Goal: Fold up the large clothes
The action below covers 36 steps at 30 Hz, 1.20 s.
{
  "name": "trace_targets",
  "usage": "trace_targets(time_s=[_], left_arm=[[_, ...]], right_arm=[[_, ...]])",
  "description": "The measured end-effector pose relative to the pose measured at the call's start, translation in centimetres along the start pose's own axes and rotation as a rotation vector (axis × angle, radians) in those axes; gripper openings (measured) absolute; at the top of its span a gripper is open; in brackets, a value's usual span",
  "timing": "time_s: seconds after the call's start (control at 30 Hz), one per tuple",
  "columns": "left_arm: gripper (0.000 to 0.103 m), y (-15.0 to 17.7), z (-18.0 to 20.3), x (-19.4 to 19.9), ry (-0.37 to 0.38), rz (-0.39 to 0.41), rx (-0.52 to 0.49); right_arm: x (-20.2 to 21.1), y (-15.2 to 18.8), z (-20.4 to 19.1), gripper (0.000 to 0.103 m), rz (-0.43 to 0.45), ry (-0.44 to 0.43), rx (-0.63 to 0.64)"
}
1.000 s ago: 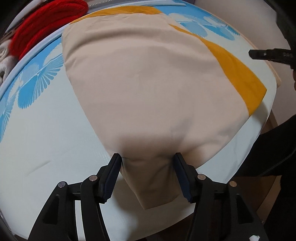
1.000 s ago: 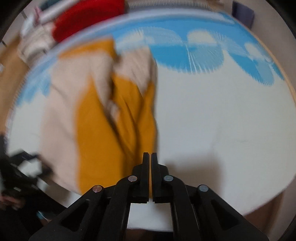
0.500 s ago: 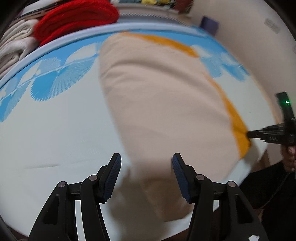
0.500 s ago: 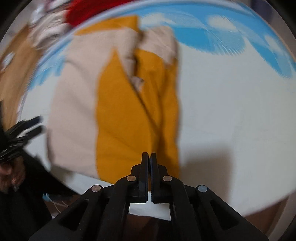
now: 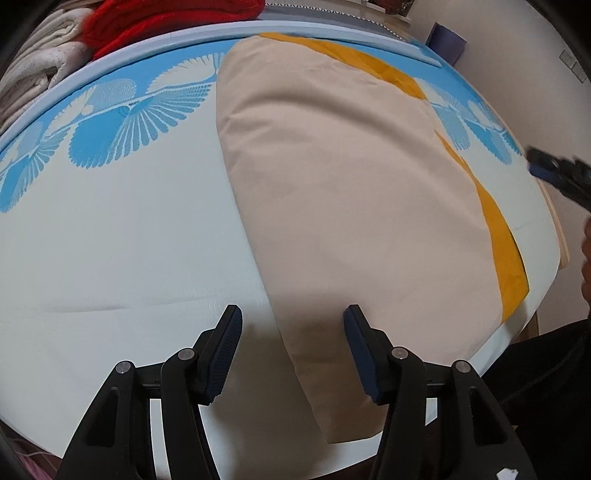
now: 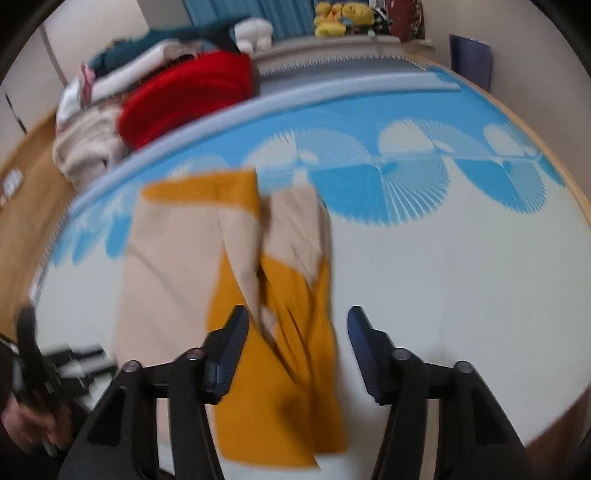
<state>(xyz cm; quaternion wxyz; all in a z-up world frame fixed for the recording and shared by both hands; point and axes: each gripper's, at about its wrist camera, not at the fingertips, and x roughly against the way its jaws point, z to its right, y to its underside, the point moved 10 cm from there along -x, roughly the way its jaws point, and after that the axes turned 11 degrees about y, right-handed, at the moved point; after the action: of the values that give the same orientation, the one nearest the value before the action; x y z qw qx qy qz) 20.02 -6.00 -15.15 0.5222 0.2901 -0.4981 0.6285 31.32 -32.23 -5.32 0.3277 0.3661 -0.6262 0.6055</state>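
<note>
A large beige and mustard-yellow garment (image 5: 340, 192) lies folded lengthwise on the bed, beige side up, with a yellow strip along its right edge. My left gripper (image 5: 291, 347) is open and empty above the garment's near end. In the right wrist view the garment (image 6: 258, 295) shows its yellow part and a loose beige flap; the view is blurred. My right gripper (image 6: 295, 347) is open and empty over the yellow part. The right gripper also shows at the right edge of the left wrist view (image 5: 554, 173).
The bed sheet (image 5: 110, 240) is white with a blue fan pattern. A red blanket (image 5: 155, 18) and white folded linen (image 5: 40, 81) are piled beyond the bed's far edge. Plush toys (image 6: 340, 18) sit on a shelf. The bed's near edge lies just under both grippers.
My right gripper has opened from shut and let go of the yellow part. My left gripper has stayed open and shifted left, so the garment lies more to the right.
</note>
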Motion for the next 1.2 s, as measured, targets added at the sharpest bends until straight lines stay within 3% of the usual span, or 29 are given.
trace_targets(time_s=[0.2, 0.43, 0.5, 0.53, 0.67, 0.73, 0.8, 0.9, 1.0, 1.07, 1.2], left_arm=[[0.053, -0.1, -0.7, 0.1, -0.012, -0.001, 0.027], [0.053, -0.2, -0.5, -0.1, -0.018, -0.01, 0.01], [0.053, -0.3, -0.6, -0.1, -0.015, -0.01, 0.012], [0.053, -0.3, -0.7, -0.1, -0.014, -0.01, 0.015], [0.055, -0.4, -0.5, -0.1, 0.01, -0.006, 0.02], [0.057, -0.4, 0.3, -0.1, 0.043, -0.001, 0.005], [0.056, -0.1, 0.7, -0.2, 0.023, -0.006, -0.03], [0.054, 0.4, 0.5, -0.5, 0.018, -0.025, -0.024], [0.053, 0.4, -0.2, -0.4, 0.035, -0.026, 0.018], [0.053, 0.1, -0.4, -0.1, 0.068, -0.016, 0.054], [0.054, -0.4, -0.4, 0.0, 0.112, -0.001, 0.097]], right_arm=[[-6.1, -3.8, -3.2, 0.057, -0.045, -0.032, 0.003], [-14.1, -5.2, -3.9, 0.056, -0.191, -0.115, -0.135], [-14.9, -5.3, -4.6, 0.029, -0.209, -0.17, -0.157], [-15.1, -5.3, -5.0, 0.008, -0.218, -0.194, -0.159], [-14.3, -7.4, -3.6, 0.001, -0.137, -0.225, -0.267], [-15.0, -7.0, -0.8, 0.001, -0.142, -0.092, -0.316], [-16.2, -5.7, 0.4, 0.002, -0.195, -0.038, -0.334], [-17.0, -4.5, 0.5, 0.005, -0.225, 0.024, -0.286], [-15.8, -4.6, 0.1, 0.02, -0.208, 0.053, -0.235], [-14.3, -4.4, -0.1, 0.04, -0.199, 0.012, -0.236], [-12.7, -2.4, -0.6, 0.059, -0.238, -0.074, -0.132]])
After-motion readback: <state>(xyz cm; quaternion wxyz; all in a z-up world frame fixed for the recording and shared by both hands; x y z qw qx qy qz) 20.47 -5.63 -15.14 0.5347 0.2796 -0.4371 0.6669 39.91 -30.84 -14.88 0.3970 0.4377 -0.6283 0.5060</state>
